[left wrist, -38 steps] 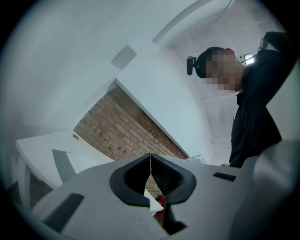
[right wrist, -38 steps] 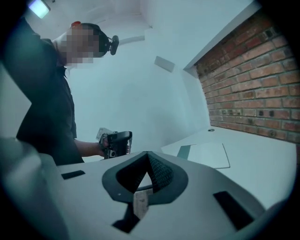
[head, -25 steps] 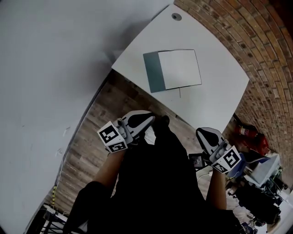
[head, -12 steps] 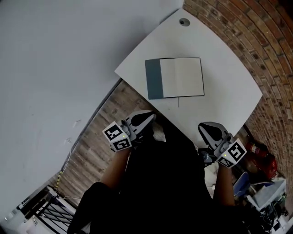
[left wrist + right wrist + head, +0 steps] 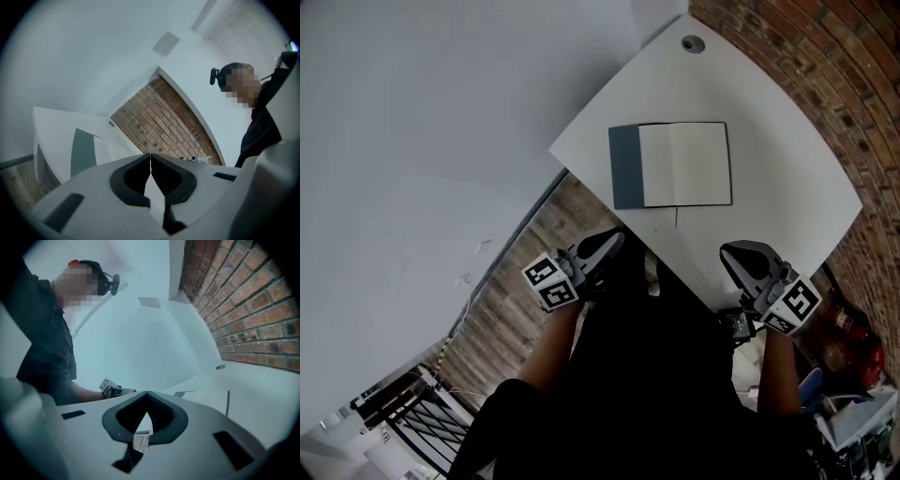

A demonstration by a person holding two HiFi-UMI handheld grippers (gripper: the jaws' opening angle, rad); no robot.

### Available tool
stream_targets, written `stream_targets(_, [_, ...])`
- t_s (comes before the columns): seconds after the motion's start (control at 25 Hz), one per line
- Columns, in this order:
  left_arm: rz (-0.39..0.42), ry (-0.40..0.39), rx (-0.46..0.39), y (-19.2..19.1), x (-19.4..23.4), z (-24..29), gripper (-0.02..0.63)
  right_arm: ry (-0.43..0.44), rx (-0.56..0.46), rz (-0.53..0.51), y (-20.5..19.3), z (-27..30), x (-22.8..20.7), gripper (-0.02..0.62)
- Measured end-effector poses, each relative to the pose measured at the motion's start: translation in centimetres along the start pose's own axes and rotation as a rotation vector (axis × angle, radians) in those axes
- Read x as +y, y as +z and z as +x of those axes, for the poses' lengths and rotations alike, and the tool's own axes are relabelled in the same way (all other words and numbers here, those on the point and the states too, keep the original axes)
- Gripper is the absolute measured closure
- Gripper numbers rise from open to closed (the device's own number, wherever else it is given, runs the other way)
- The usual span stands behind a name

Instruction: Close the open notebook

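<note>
The open notebook (image 5: 670, 165) lies flat on the white table (image 5: 769, 141), its teal cover (image 5: 625, 167) spread to the left of a blank white page (image 5: 686, 164). In the head view both grippers hover short of the table's near edge, apart from the notebook. My left gripper (image 5: 614, 239) is shut and empty, below the cover. My right gripper (image 5: 729, 251) is also shut and empty, below the notebook's right corner. The left gripper view shows the teal cover (image 5: 82, 150) ahead beyond the shut left gripper (image 5: 150, 155). The right gripper view shows the notebook (image 5: 206, 397) past the shut right gripper (image 5: 146, 394).
A round cable hole (image 5: 692, 43) sits at the table's far corner. A brick wall (image 5: 825, 56) runs along the right, a plain white wall (image 5: 441, 112) on the left. Wooden floor (image 5: 511, 291) lies below the table. Red and blue clutter (image 5: 848, 342) sits at the right.
Both grippers have drifted forward toward the table's near edge, still shut. The notebook lies as before and sits lower and further right in the view.
</note>
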State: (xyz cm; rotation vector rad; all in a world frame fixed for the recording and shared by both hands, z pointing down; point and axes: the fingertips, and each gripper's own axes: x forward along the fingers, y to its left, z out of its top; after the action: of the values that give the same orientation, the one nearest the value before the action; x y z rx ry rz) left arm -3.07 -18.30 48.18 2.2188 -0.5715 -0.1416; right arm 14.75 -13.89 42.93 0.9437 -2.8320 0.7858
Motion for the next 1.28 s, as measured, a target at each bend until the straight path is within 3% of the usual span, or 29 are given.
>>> stream_targets(0.12, [-0.070,0.020,-0.024,0.1,2.6,0.0,0.589,0.005,-0.006,0.005,0.6,1.2,-1.0,0.591])
stream_targets(0.28, [-0.095,0.105,0.005,-1.3,6.8,0.0,0.588,-0.023,-0.036,0.005,1.4,2.8,-2.8,0.591])
stream_targets(0.4, [-0.138,0.125,0.000,-2.6,8.9,0.0,0.586,-0.038,-0.004,0.006,1.1,3.9,-4.0,0.591])
stream_targets(0.44, [-0.157,0.129,-0.001,-3.1,9.5,0.1,0.576,-0.041,0.006,0.008,1.1,4.2,-4.3,0.591])
stream_targets(0.52, [-0.205,0.147,-0.002,-3.8,10.7,0.1,0.477,-0.041,0.017,0.010,1.2,4.8,-4.6,0.591])
stream_targets(0.72, [-0.301,0.157,0.007,-5.4,13.1,-0.5,0.463,-0.036,0.044,0.023,0.6,6.6,-4.8,0.591])
stream_targets(0.8, [-0.374,0.134,0.014,-6.0,13.1,-0.2,0.463,-0.035,0.063,0.030,0.0,7.0,-4.7,0.591])
stream_targets(0.96, [-0.670,0.066,-0.066,-6.2,11.2,1.5,0.463,-0.040,0.076,0.048,-0.7,7.3,-4.8,0.591])
stream_targets(1.04, [-0.758,0.067,-0.091,-7.0,10.7,2.6,0.463,-0.050,0.075,0.057,-0.8,7.2,-5.0,0.591])
stream_targets(1.16, [-0.789,0.126,-0.120,-8.4,11.2,3.5,0.462,-0.060,0.078,0.068,-1.0,7.1,-5.5,0.591])
stream_targets(1.28, [-0.743,0.213,-0.127,-9.3,11.9,4.0,0.449,-0.062,0.081,0.071,-1.3,6.6,-5.7,0.591])
